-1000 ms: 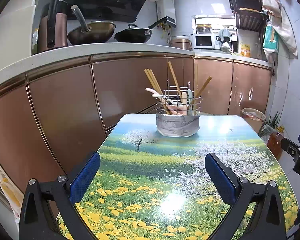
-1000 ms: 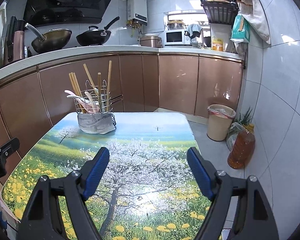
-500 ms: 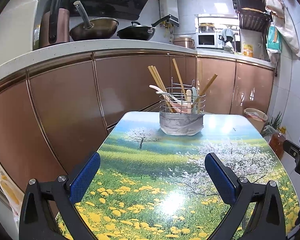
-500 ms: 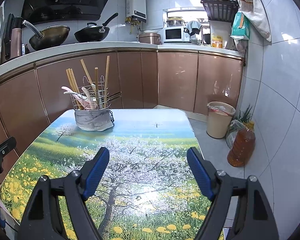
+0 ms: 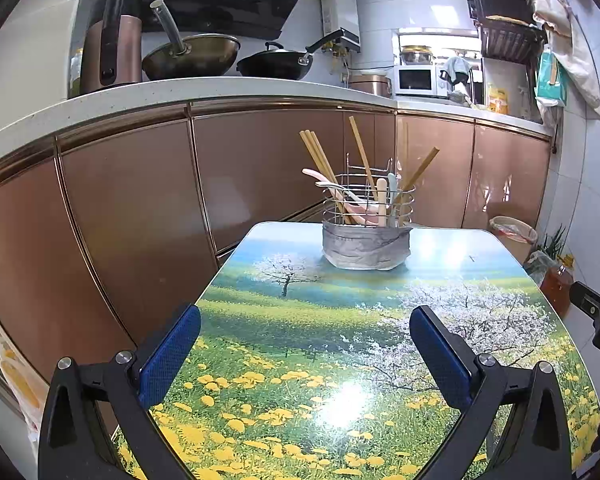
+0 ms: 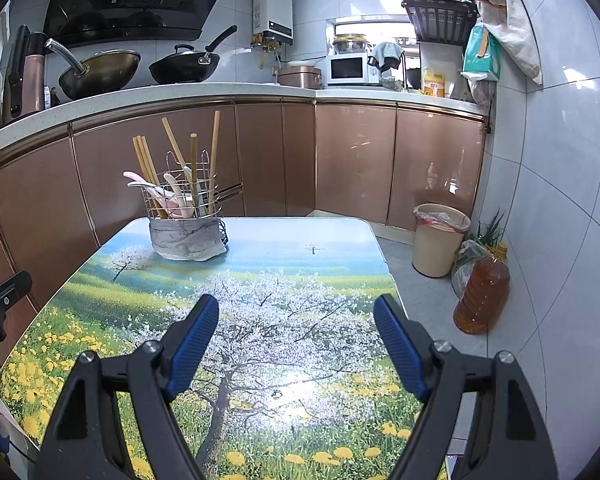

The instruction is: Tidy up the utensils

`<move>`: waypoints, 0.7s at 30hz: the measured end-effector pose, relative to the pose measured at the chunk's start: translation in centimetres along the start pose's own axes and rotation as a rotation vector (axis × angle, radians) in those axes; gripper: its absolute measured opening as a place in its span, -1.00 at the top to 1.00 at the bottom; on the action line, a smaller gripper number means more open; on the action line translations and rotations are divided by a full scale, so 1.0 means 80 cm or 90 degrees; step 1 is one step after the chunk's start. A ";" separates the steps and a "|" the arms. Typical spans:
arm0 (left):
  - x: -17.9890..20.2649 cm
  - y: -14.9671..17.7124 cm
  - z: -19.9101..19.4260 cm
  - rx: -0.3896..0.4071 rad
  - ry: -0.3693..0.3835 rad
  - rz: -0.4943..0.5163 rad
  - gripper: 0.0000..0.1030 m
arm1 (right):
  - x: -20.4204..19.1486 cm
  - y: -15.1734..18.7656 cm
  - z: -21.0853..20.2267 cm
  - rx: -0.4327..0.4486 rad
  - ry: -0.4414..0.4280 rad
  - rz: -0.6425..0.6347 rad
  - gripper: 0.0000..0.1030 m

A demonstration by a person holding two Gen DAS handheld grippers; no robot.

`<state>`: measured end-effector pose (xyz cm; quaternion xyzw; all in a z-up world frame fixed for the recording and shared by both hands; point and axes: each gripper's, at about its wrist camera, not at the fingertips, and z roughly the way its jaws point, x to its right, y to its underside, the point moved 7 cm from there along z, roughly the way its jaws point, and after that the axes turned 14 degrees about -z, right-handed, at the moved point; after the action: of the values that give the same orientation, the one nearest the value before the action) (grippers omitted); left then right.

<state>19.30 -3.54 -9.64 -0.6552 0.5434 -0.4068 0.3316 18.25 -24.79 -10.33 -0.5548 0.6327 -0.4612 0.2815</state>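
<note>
A: Left wrist view first — what's there?

B: The left gripper (image 5: pixel 305 336) hangs over the near end of the table (image 5: pixel 340 360), blue pads spread wide with nothing between them. At the far end stands the wire caddy (image 5: pixel 367 216), its base wrapped in grey cloth (image 5: pixel 366 246). Chopsticks (image 5: pixel 320 160) lean out of it at several angles, and pale spoons (image 5: pixel 332 184) rest in it too

A: Anything else?

B: Two woks (image 5: pixel 196 56) on the counter (image 5: pixel 180 92), a microwave (image 5: pixel 418 80) further along, and a part of the right gripper (image 5: pixel 596 312) at the frame's right edge

A: And the right wrist view?

B: The right gripper (image 6: pixel 296 344) is also wide open and empty, over the table's (image 6: pixel 300 264) blossom print. The caddy (image 6: pixel 184 204) sits at the far left corner, well apart from the pads — chopsticks (image 6: pixel 214 148) upright or tilted. A bin (image 6: pixel 440 240) and an oil bottle (image 6: pixel 484 292) stand on the floor to the right
</note>
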 end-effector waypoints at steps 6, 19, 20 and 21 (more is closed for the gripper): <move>-0.005 -0.002 -0.001 0.001 -0.002 -0.009 -0.99 | 0.000 0.001 -0.001 0.001 0.001 -0.002 -0.54; 0.003 -0.023 -0.018 0.030 0.011 -0.007 -0.99 | -0.004 -0.020 -0.020 0.025 0.003 -0.011 -0.54; 0.004 -0.028 -0.022 0.036 0.013 -0.007 -0.99 | -0.003 -0.024 -0.024 0.030 0.003 -0.011 -0.54; 0.006 -0.032 -0.026 0.043 0.015 -0.007 -0.99 | -0.003 -0.029 -0.028 0.037 0.004 -0.010 -0.54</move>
<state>18.64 -3.51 -6.36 -0.6419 0.5298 -0.4341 0.3448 17.35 -23.87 -7.33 -0.5500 0.6154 -0.4835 0.2915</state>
